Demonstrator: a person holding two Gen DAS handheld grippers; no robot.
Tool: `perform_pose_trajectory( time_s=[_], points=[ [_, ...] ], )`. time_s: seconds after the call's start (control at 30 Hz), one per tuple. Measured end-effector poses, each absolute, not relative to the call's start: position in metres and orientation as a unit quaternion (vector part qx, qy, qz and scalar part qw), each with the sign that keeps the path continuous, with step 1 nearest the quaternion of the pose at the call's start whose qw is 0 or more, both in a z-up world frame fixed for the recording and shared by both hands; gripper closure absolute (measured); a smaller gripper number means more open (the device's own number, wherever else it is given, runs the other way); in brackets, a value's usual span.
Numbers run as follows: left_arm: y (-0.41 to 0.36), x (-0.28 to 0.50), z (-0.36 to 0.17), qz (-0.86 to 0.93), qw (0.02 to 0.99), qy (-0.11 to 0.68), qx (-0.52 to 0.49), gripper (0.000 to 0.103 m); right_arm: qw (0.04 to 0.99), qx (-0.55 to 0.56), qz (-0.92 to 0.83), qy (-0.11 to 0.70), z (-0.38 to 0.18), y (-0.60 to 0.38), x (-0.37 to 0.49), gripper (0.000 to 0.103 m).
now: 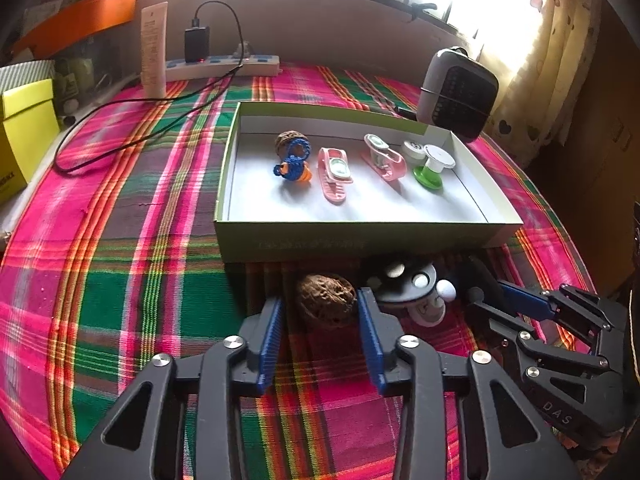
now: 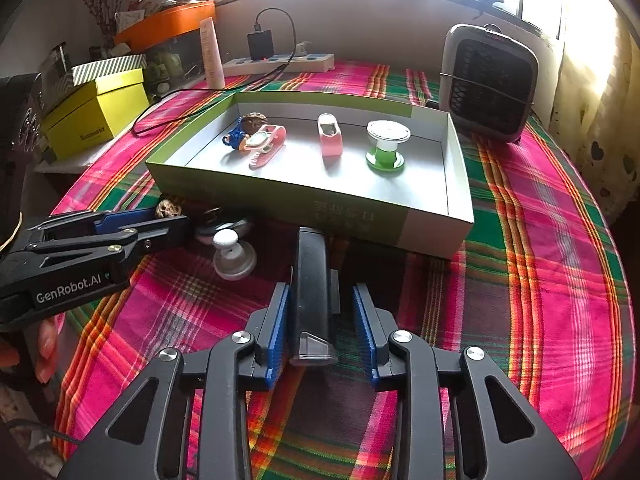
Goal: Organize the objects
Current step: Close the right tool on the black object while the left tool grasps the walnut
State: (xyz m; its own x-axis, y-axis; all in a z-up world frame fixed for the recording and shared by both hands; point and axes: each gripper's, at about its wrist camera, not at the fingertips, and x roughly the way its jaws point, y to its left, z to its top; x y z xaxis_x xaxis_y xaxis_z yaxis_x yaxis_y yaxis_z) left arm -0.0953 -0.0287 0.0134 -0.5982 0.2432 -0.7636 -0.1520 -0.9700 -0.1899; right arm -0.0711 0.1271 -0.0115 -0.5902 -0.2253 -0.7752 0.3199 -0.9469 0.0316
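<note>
A green-sided shallow box stands on the plaid cloth. In it lie a walnut with blue cord, two pink clips and a green-and-white spool. My left gripper is open, its fingers on either side of a brown walnut in front of the box. A black mushroom-shaped piece and a white knob lie beside it. My right gripper is open around a long black device lying on the cloth.
A small dark heater stands at the back right. A power strip with a charger, a white tube, yellow boxes and an orange bin line the back left. A black cable runs over the cloth.
</note>
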Motion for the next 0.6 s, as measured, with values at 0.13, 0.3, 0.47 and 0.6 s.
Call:
perform_pose_trajectory(
  time_s=[0.13, 0.3, 0.47, 0.6],
  points=[
    [-0.0285, -0.0967, 0.0129, 0.893, 0.107, -0.052, -0.433, 0.072, 0.154, 0.426, -0.890, 0.055, -0.0113, 0.1273, -0.0712, 0.070],
    [-0.0289, -0.0988, 0.0126, 0.894, 0.105, -0.052, -0.433, 0.072, 0.153, 0.426, -0.890, 0.053, -0.0112, 0.1280, -0.0718, 0.070],
    [-0.0279, -0.0986, 0.0125, 0.894, 0.104, -0.051, -0.432, 0.072, 0.153, 0.426, -0.890, 0.053, -0.0112, 0.1282, -0.0718, 0.070],
    [-0.0271, -0.0980, 0.0124, 0.895, 0.103, -0.049, -0.431, 0.073, 0.154, 0.426, -0.890, 0.053, -0.0112, 0.1281, -0.0717, 0.070]
  ],
)
